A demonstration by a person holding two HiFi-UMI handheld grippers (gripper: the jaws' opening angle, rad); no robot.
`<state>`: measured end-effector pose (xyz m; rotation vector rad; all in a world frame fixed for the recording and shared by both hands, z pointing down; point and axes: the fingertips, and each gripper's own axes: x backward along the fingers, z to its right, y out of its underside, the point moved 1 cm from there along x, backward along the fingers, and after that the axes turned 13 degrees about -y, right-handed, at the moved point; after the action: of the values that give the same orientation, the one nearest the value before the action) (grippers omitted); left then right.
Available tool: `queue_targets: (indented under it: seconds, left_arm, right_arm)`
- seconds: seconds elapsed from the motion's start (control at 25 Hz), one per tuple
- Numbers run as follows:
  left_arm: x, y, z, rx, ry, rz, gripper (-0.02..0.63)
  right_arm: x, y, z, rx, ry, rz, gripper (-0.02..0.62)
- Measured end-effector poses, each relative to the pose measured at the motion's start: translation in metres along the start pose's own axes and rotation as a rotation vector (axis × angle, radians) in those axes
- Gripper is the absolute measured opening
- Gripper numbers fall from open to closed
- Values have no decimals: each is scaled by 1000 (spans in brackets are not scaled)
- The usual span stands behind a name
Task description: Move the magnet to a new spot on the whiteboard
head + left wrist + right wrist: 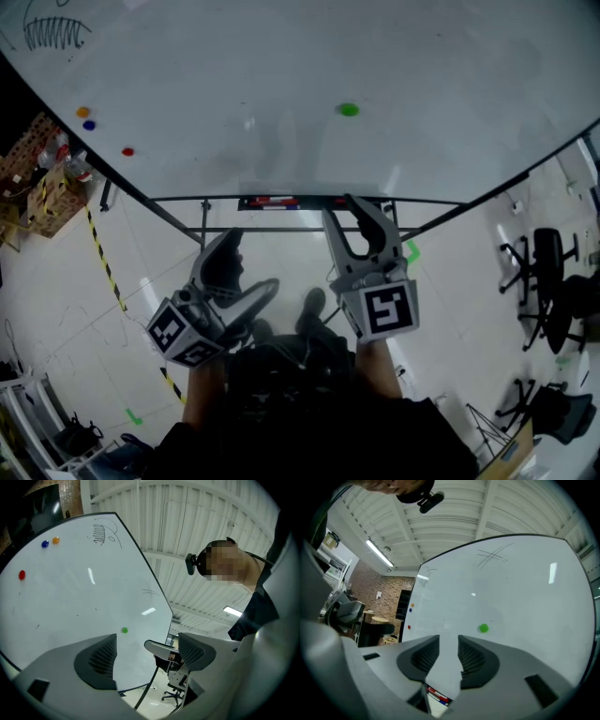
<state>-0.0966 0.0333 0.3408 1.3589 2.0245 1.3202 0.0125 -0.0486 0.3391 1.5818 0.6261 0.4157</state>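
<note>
- Left gripper (246, 272): fingers apart, empty, below the whiteboard (281, 66).
- Right gripper (347, 220): fingers apart, empty, at the whiteboard's lower edge.
- Green magnet (349, 110): on the whiteboard, near its lower edge.

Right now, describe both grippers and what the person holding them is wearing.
Both the left gripper and the right gripper are pale grey plastic with two curved jaws lined with dark ribbed pads. Each carries a white cube printed with black square markers. The person wears a dark top.
</note>
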Motion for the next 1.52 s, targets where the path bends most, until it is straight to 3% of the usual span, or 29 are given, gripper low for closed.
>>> queue_targets:
  seconds: [0.2,0.4,0.56,0.72,0.92,1.24,1.52]
  left_arm:
    - [41,5,3,73,70,-4,405]
    - [63,9,-6,131,122,-3,405]
    - [75,7,3,109,123,-7,405]
    - [65,-4,23,73,103,60,405]
    - [54,-7,37,44,104,83,405]
    - [22,19,88,4,137,35,405]
    - [12,45,123,45,152,-65,405]
  right_arm:
    - [20,2,-53,26,46,-58,152]
    - [22,6,-78,19,67,-89,152]
    - [26,-5,-89,32,38,-76,147]
    - [39,-17,-81,34,-1,-37,147]
    - [52,-26,-72,39,-13,4,146]
    - [104,-21,-36,-15,-13,67,121]
    - [144,-20,-23,-70,-15,125,87]
